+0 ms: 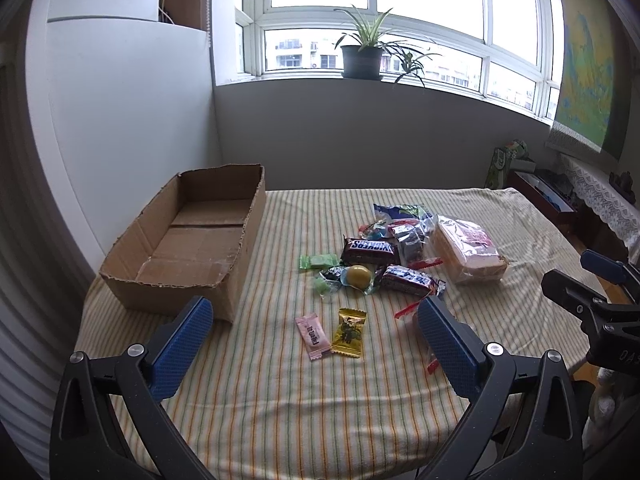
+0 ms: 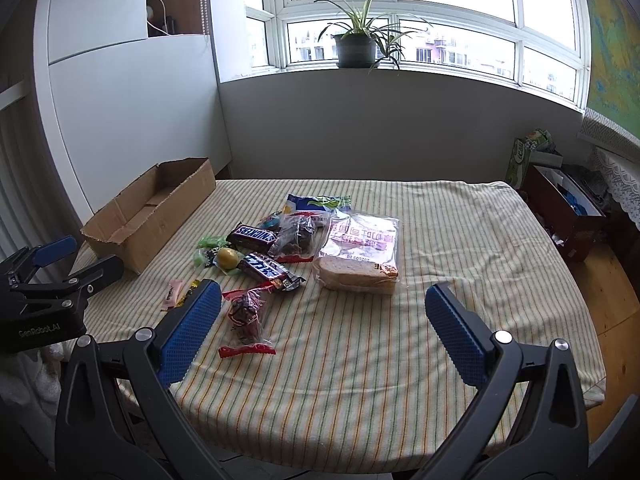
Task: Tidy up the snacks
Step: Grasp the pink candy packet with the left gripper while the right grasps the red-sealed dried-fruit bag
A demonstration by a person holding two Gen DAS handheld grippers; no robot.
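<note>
The left gripper (image 1: 312,318) hangs above the near table edge with its blue-padded jaws spread wide and nothing between them; ahead and to its left sits the open brown cardboard box (image 1: 188,240), empty inside, its near corner just beyond the left pad; directly between the pads, on the striped yellow tablecloth (image 1: 280,392), lie a pink sachet (image 1: 313,337) and a yellow wrapped candy (image 1: 349,334), touching; farther ahead — a heap with a brown Snickers bar (image 1: 370,250), a round yellow-green sweet (image 1: 358,275) and a second dark chocolate bar (image 1: 412,280); right of the heap, a clear bag of sliced bread (image 1: 470,254). The right gripper (image 2: 322,314) is likewise wide open and empty; a red-sealed clear packet of dark dried fruit (image 2: 245,320) lies just beside its left pad; the bread lies ahead, between the pads; cloth to its right is bare up to the table edge.
</note>
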